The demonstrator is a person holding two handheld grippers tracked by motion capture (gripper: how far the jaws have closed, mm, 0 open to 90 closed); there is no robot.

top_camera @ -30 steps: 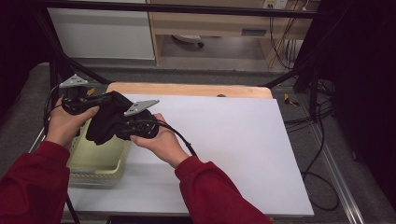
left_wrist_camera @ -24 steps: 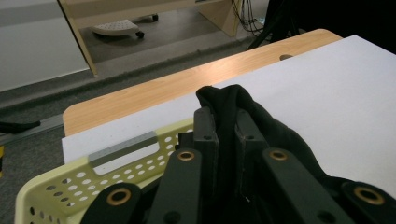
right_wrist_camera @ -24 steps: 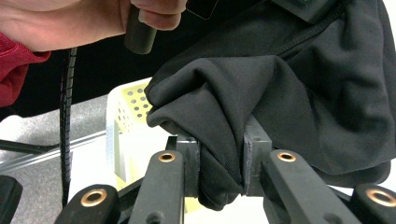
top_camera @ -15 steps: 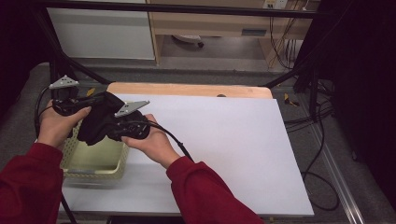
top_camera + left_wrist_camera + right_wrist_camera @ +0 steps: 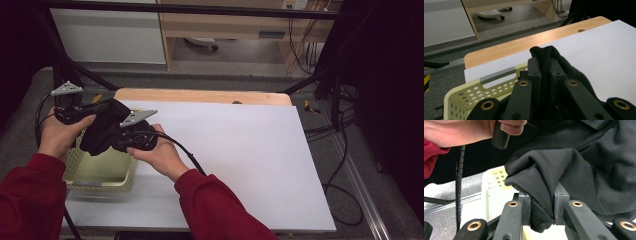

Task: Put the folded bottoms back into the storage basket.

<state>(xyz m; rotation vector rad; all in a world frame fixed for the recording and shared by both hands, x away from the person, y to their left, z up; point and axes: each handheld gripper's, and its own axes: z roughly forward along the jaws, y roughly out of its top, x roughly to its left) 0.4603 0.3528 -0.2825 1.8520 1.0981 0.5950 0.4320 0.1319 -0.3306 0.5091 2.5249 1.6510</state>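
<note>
We've got the black cloth (image 5: 102, 131) held up between both grippers, above the yellow-green basket (image 5: 95, 176) at the left edge of the white table (image 5: 250, 165). The left gripper (image 5: 545, 65) is pinching a fold of the cloth, jaws pressed onto the fabric w/ a ridge of it sticking up past the tips. The right gripper (image 5: 543, 203) is likewise clamped on a bunched fold, cloth bulging out above and below the pads. Rest of the cloth hangs loose between and under them, lower part drooping toward the basket.

What could go wrong, as we judge it:

- Both grips are on thick, rumpled folds, not a flat edge. If we pull the hands apart to spread it, the layers may slide out of one pinch and that side drops.
- The two grip points sit close together, so most of the cloth is unsupported. It could sag onto the basket rim and snag or tip the basket when we move sideways.
- The basket sits at the table edge, partly over it by the look of the high view; a tug from the cloth could push it off.
- Right gripper's cable (image 5: 184, 150) trails near the cloth; it may catch if we swing across.
- We can't tell which edges we hold, so a fold from here may come out lopsided.
</note>
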